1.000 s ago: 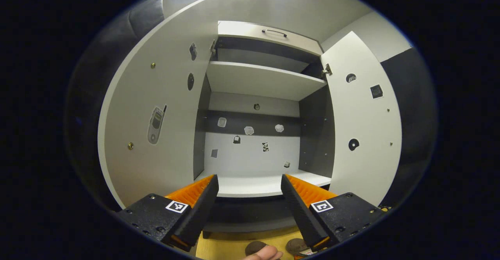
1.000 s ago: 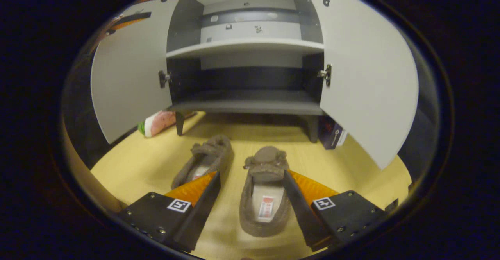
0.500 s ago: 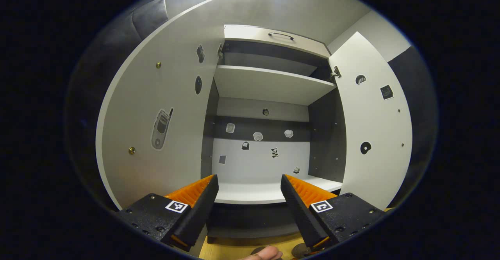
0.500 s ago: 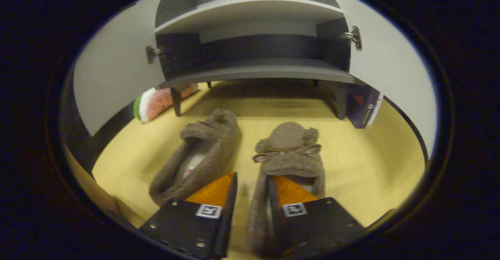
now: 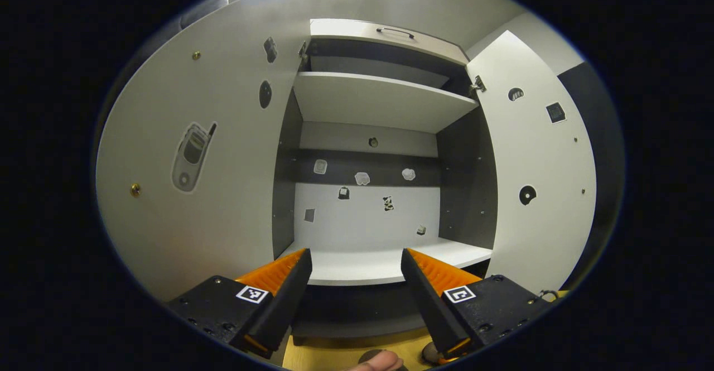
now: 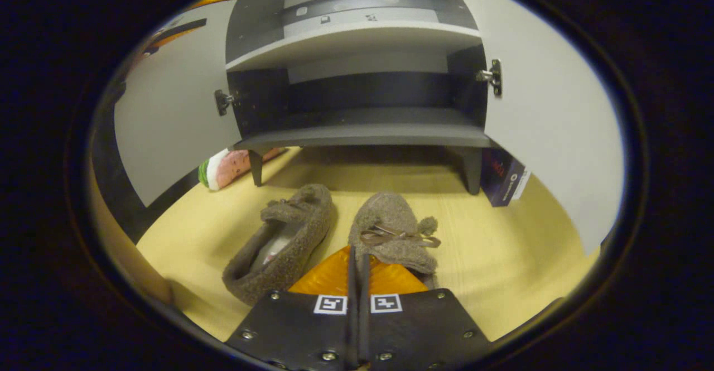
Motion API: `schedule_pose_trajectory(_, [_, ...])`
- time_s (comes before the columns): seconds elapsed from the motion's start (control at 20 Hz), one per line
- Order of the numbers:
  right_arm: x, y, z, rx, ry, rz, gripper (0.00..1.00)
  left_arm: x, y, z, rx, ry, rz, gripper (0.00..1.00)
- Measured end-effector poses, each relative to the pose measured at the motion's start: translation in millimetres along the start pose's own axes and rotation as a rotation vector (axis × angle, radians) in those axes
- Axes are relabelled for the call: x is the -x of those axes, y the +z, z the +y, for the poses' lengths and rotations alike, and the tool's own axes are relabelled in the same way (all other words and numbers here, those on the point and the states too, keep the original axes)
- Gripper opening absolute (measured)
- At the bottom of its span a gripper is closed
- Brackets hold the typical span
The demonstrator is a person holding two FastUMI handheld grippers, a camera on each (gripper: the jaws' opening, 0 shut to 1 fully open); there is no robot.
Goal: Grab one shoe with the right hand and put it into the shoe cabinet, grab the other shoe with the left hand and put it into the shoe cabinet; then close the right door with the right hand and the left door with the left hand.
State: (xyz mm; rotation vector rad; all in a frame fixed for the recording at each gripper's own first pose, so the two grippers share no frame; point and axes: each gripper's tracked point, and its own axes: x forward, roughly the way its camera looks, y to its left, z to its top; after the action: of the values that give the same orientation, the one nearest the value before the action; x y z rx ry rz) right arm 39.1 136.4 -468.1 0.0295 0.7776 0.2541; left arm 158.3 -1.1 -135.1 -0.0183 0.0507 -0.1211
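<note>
Two brown fuzzy slippers lie on the yellow floor before the open shoe cabinet (image 6: 362,134). My right gripper (image 6: 357,251) is shut on the near edge of the right slipper (image 6: 393,226), the one with the bow, and its heel is hidden behind the fingers. The left slipper (image 6: 284,242) lies just beside it, untouched. Both cabinet doors stand open, the left door (image 6: 173,120) and the right door (image 6: 552,125). My left gripper (image 5: 354,259) is open and holds nothing, facing the cabinet's white middle shelf (image 5: 368,268) between the left door (image 5: 212,192) and right door (image 5: 535,192).
A watermelon-patterned cushion (image 6: 228,167) lies on the floor under the left door. A dark box (image 6: 505,178) stands by the cabinet's right leg. A drawer with a handle (image 5: 393,32) tops the cabinet. A fingertip (image 5: 379,364) shows at the bottom of the left gripper view.
My right gripper dropped over the right slipper and shut on its edge, then drew back a little with it. The left gripper stayed open and drifted slightly.
</note>
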Motion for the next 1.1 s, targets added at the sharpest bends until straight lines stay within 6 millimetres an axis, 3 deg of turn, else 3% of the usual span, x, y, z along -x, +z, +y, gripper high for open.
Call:
schedule_pose_trajectory(0.2, [29.1, 63.5, -3.4, 0.057, -0.028, -0.097, 0.01, -2.7, -9.7, -0.5, -0.018, -0.007, 0.033, 0.98])
schedule_pose_trajectory(0.55, [97.0, 200.5, 16.9, 0.099, 0.028, -0.320, 0.01, 0.0, -9.6, -12.8, -0.003, -0.062, 0.035, 0.99])
schedule_pose_trajectory(0.7, [120.5, 250.0, 18.3, 0.126, 0.030, -0.406, 0.01, 1.0, -11.7, -13.5, -0.002, -0.073, 0.044, 0.99])
schedule_pose_trajectory(0.95, [133.4, 338.5, 18.0, 0.159, 0.001, -0.518, 0.01, 4.5, -5.4, -6.9, -0.005, -0.059, 0.029, 0.98])
schedule_pose_trajectory(1.1, [119.4, 386.0, 24.4, 0.182, -0.008, -0.543, 0.01, 7.2, -3.4, -10.4, -0.010, -0.075, 0.023, 0.98])
